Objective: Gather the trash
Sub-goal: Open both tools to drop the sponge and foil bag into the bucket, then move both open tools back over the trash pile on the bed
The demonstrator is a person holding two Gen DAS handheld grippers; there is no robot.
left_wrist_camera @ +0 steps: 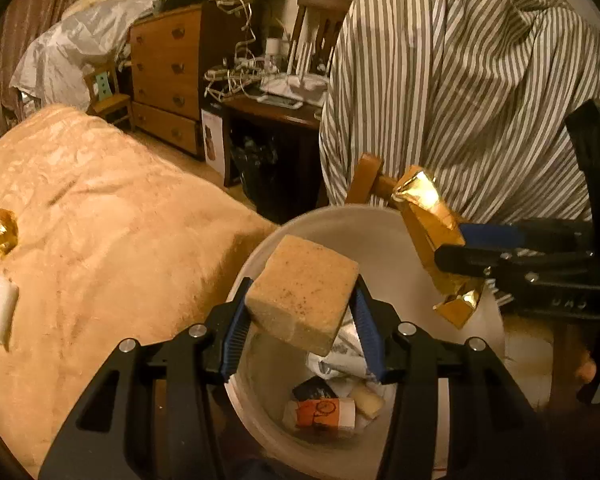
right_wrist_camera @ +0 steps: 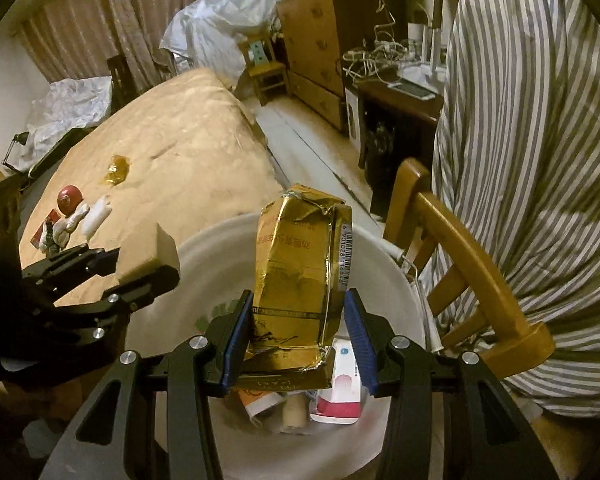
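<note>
Sponge block (left_wrist_camera: 302, 292) in left claw (left_wrist_camera: 300, 320), gold pack (right_wrist_camera: 300, 276) in right claw (right_wrist_camera: 298, 332).

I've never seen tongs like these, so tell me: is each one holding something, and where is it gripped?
Yes. The left gripper pinches a tan sponge block by its opposite sides; the right gripper clamps a crumpled gold packet near its lower end.

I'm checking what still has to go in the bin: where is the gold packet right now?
The gold packet is clamped in the right hand-held gripper, directly above the open white bin, beside the tan block in the left hand-held gripper.
</note>
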